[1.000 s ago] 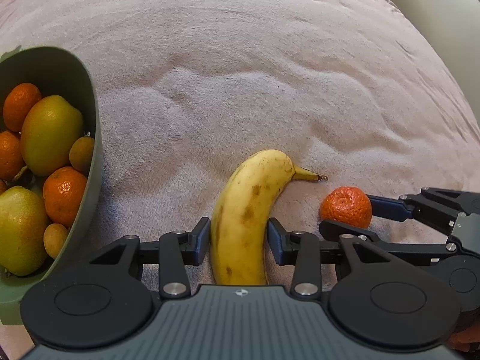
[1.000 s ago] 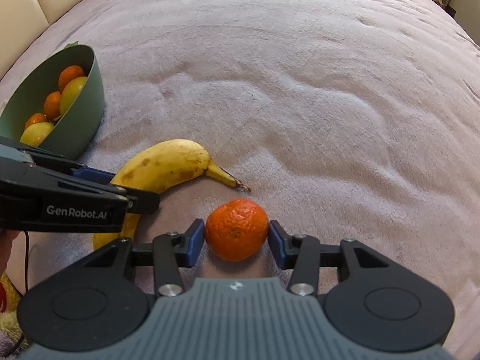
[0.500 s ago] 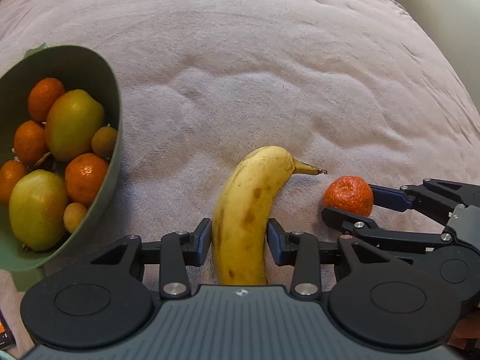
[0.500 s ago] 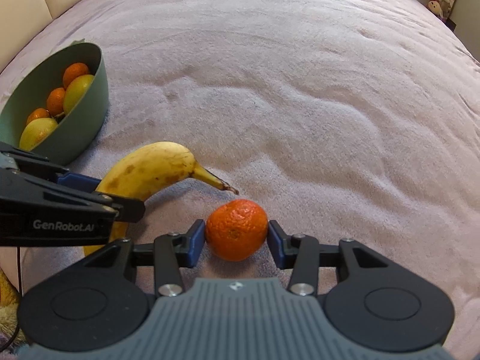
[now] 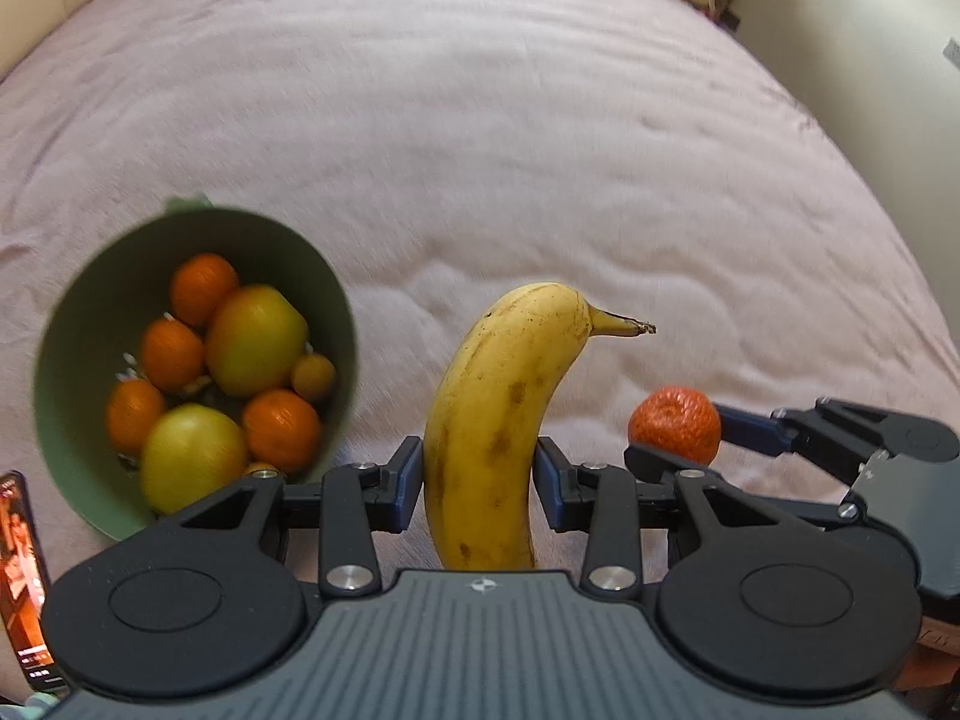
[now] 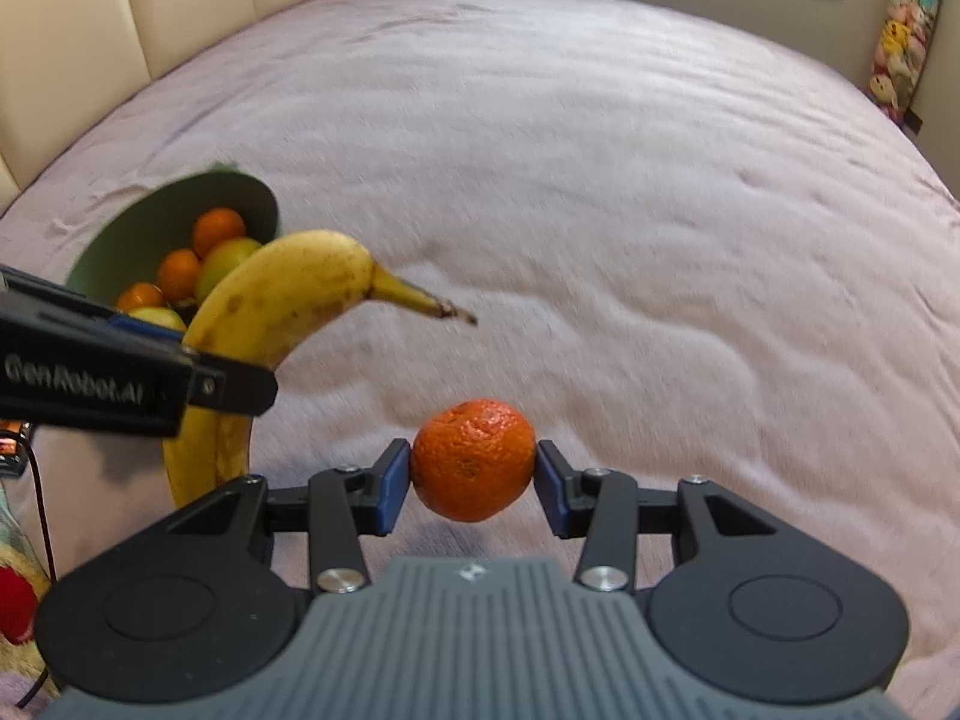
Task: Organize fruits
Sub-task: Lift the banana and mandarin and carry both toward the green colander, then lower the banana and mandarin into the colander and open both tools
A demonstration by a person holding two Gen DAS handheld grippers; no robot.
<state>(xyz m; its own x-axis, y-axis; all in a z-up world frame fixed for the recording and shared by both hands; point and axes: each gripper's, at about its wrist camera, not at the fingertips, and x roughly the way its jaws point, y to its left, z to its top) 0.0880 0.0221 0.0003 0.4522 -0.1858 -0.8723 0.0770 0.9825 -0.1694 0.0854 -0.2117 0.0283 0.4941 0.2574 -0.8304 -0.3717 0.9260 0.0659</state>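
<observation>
My left gripper [image 5: 477, 489] is shut on a yellow banana [image 5: 504, 414] and holds it above the pink bed cover. The banana also shows in the right wrist view [image 6: 270, 312], stem pointing right. My right gripper [image 6: 474, 483] is shut on an orange tangerine [image 6: 473, 459], lifted off the cover; it shows in the left wrist view [image 5: 675, 425] to the right of the banana. A green bowl [image 5: 72, 324] with several tangerines and green-yellow fruits sits to the left, also seen in the right wrist view [image 6: 150, 222].
The pink bed cover [image 5: 510, 120] spreads far ahead. A phone [image 5: 24, 576] lies at the lower left edge. A cream headboard [image 6: 90, 30] lines the far left. Plush toys [image 6: 906, 36] hang at the far right wall.
Both grippers have lifted their fruit off the cover and risen. The bowl now appears lower and more from above, nearer the banana.
</observation>
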